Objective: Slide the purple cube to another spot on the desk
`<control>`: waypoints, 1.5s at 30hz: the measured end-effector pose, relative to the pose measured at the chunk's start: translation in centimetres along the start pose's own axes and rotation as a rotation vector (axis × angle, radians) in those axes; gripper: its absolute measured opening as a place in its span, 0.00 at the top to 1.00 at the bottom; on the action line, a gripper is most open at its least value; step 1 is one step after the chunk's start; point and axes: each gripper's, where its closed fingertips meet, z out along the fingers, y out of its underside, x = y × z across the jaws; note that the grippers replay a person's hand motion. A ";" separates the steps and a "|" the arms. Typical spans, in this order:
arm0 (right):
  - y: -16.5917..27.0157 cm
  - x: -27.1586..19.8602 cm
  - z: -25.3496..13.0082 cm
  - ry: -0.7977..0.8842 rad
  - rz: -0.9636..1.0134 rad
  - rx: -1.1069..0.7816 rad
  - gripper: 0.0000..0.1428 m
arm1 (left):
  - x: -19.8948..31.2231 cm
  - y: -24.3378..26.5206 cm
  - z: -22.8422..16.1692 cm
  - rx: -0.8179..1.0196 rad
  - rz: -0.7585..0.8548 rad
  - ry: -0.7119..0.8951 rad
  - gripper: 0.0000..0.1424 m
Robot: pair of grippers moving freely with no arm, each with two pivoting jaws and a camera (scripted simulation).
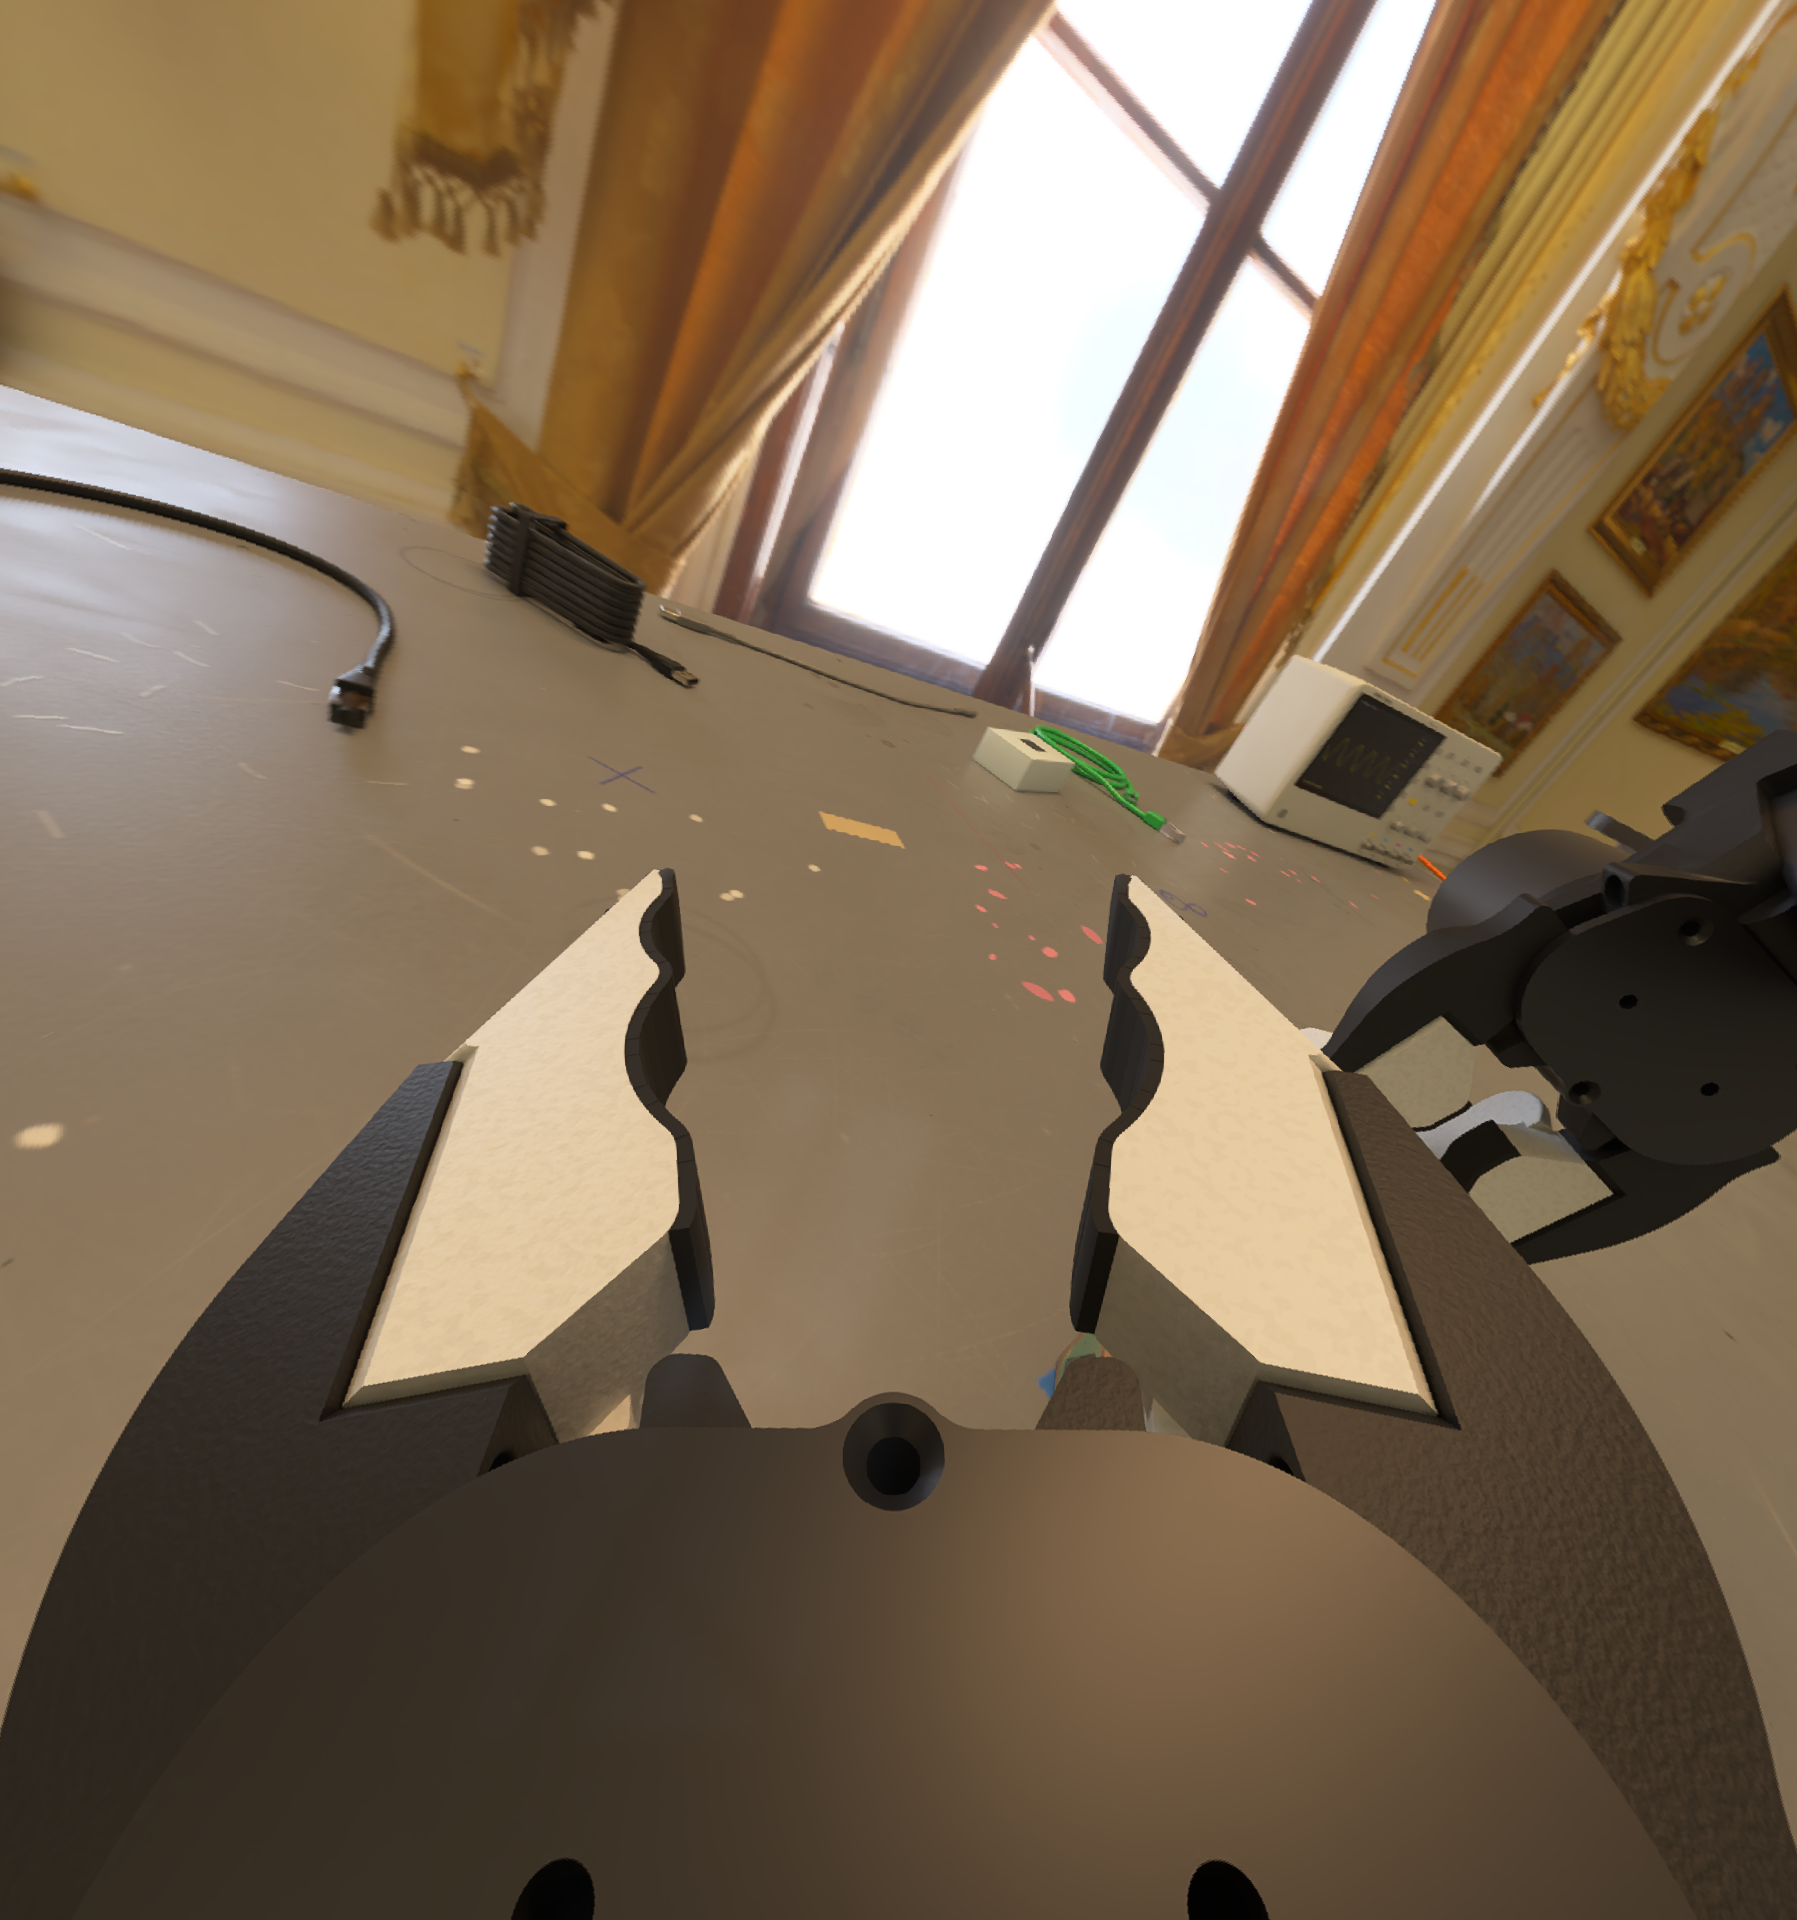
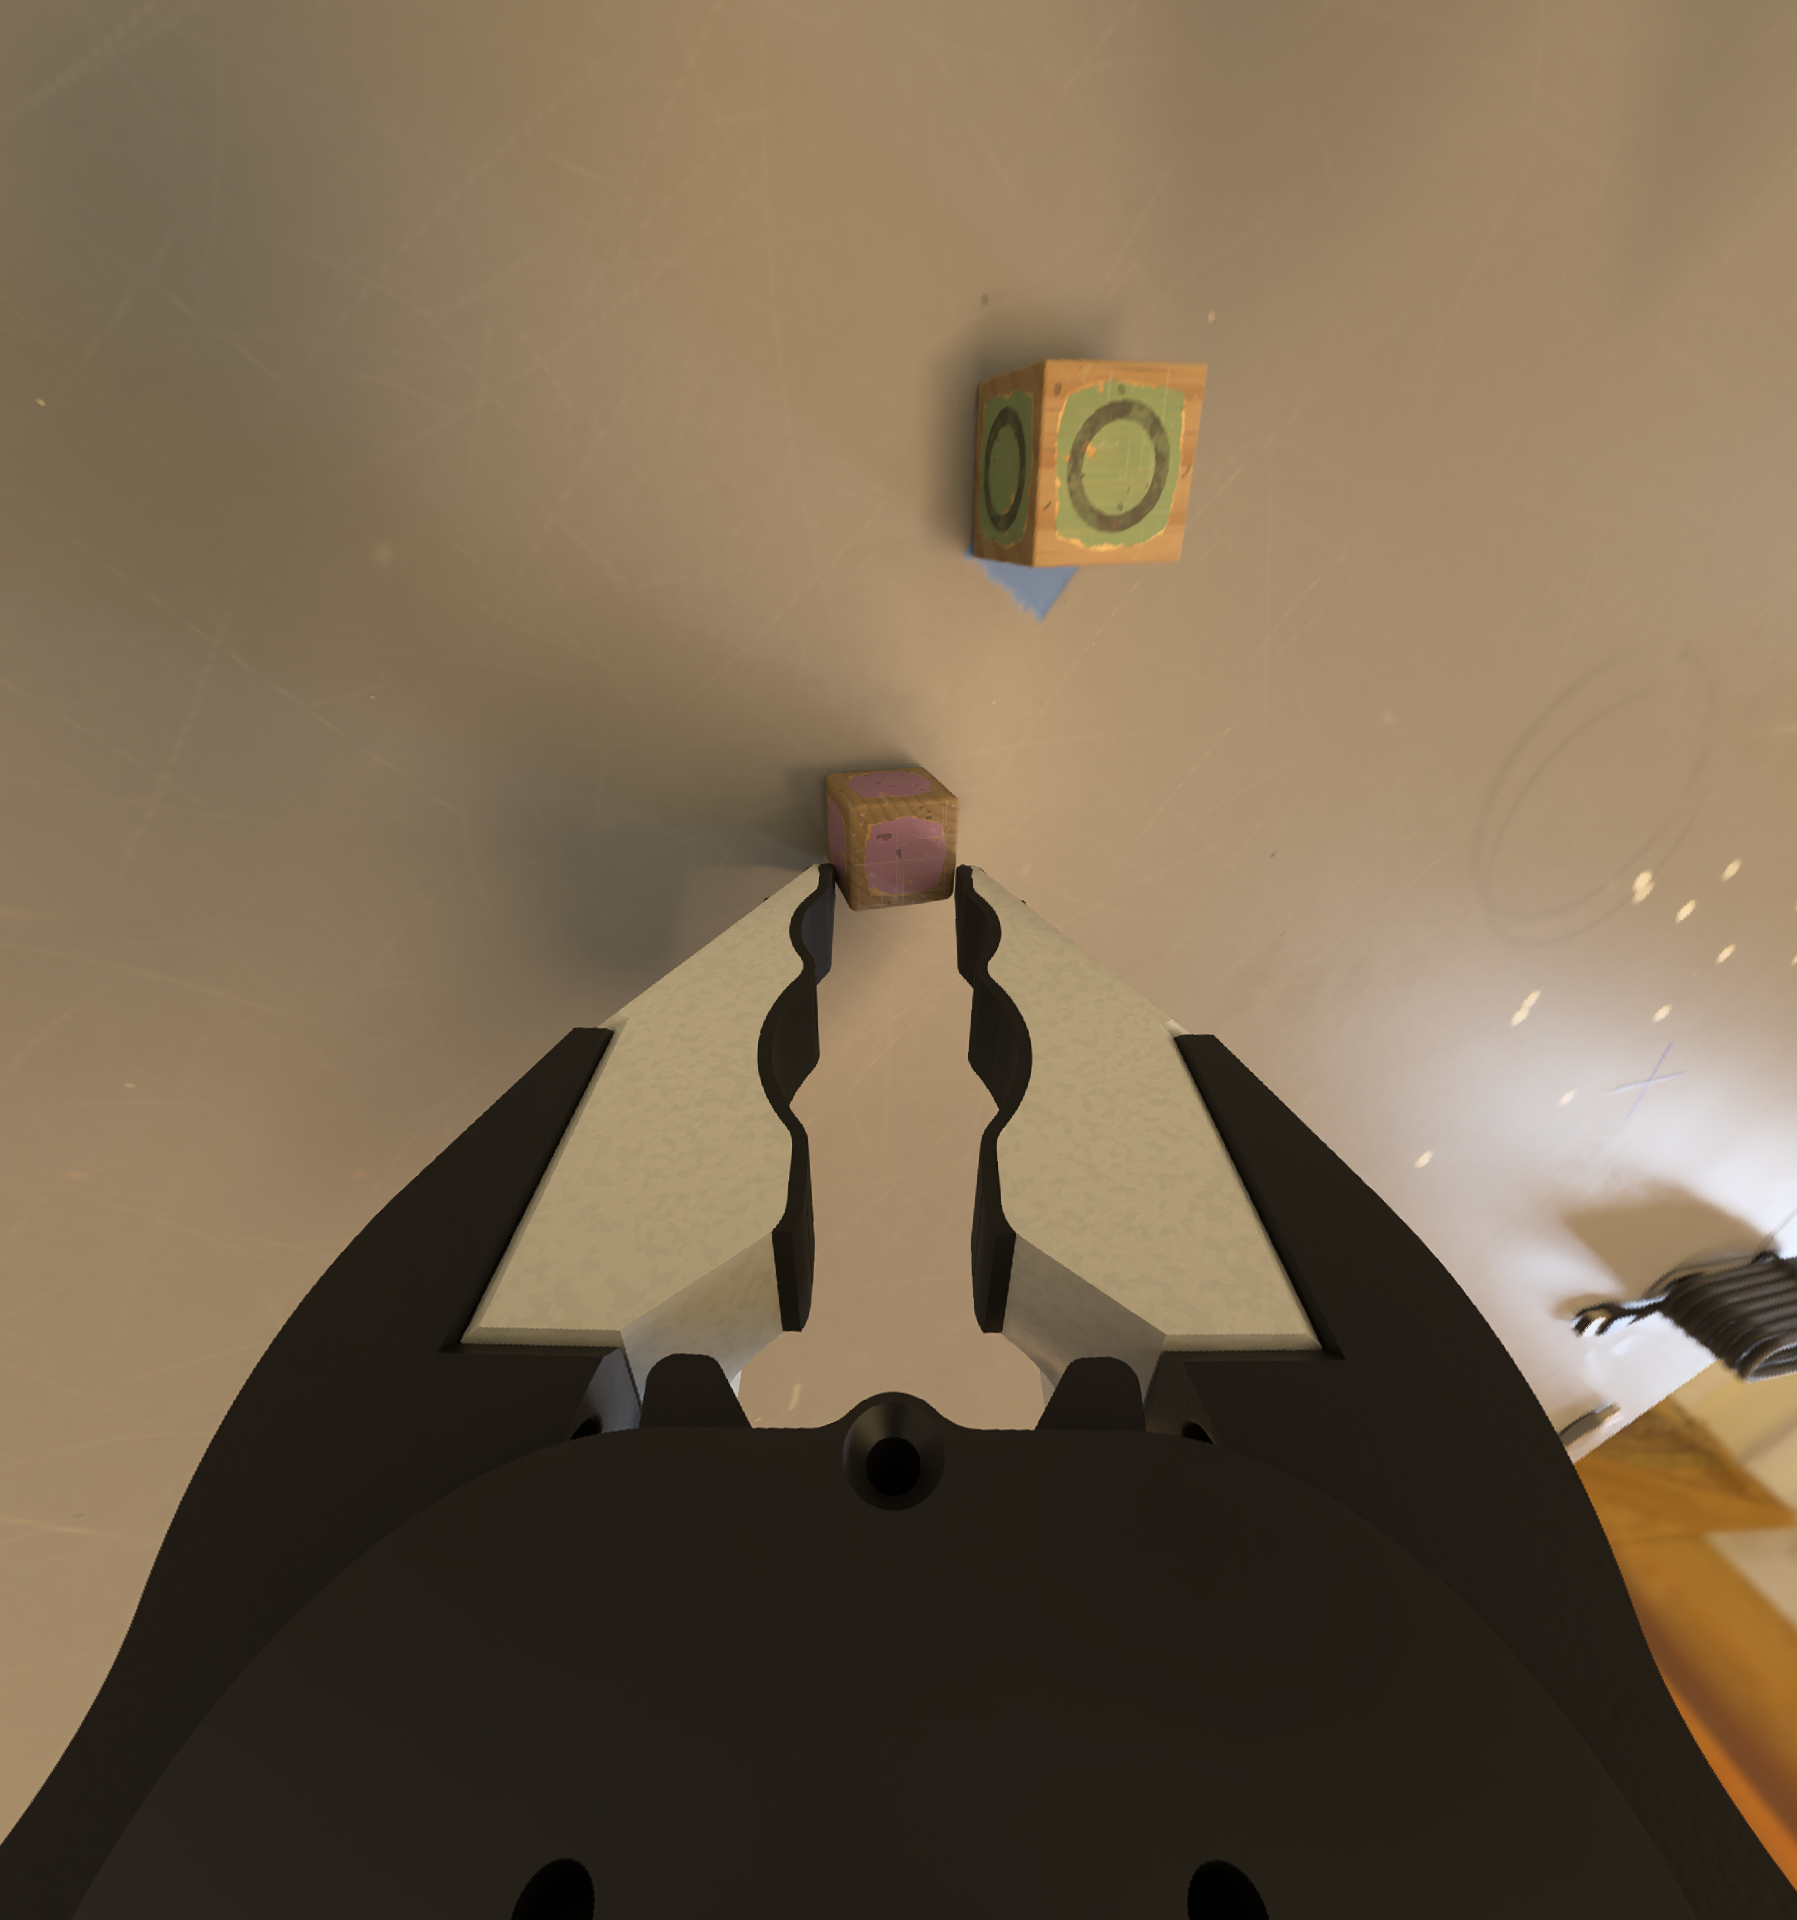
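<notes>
The purple cube point(image 2: 892, 844), a small wooden block with purple faces, sits on the brown desk point(image 2: 354, 623) in the right wrist view. My right gripper point(image 2: 894, 873) has its two fingertips against the cube's near end, one on each side, with the gap as wide as the cube. My left gripper point(image 1: 894, 894) is open and empty, low over bare desk point(image 1: 250, 935). The right gripper's dark body point(image 1: 1652, 1018) shows at the right edge of the left wrist view. The cube is hidden in that view.
A larger wooden cube with green ringed faces point(image 2: 1091, 462) stands beyond the purple one on a blue patch point(image 2: 1034, 594). A coiled black cable point(image 2: 1735, 1320) lies near the desk edge. The left wrist view also shows a loose black cable point(image 1: 354, 623), a white box point(image 1: 1024, 756), a green cable point(image 1: 1102, 769) and an oscilloscope point(image 1: 1361, 764).
</notes>
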 end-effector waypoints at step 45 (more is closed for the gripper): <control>4.7 4.5 1.2 -0.062 0.713 -0.125 0.85 | -5.4 -1.9 11.5 -0.112 0.062 0.035 0.61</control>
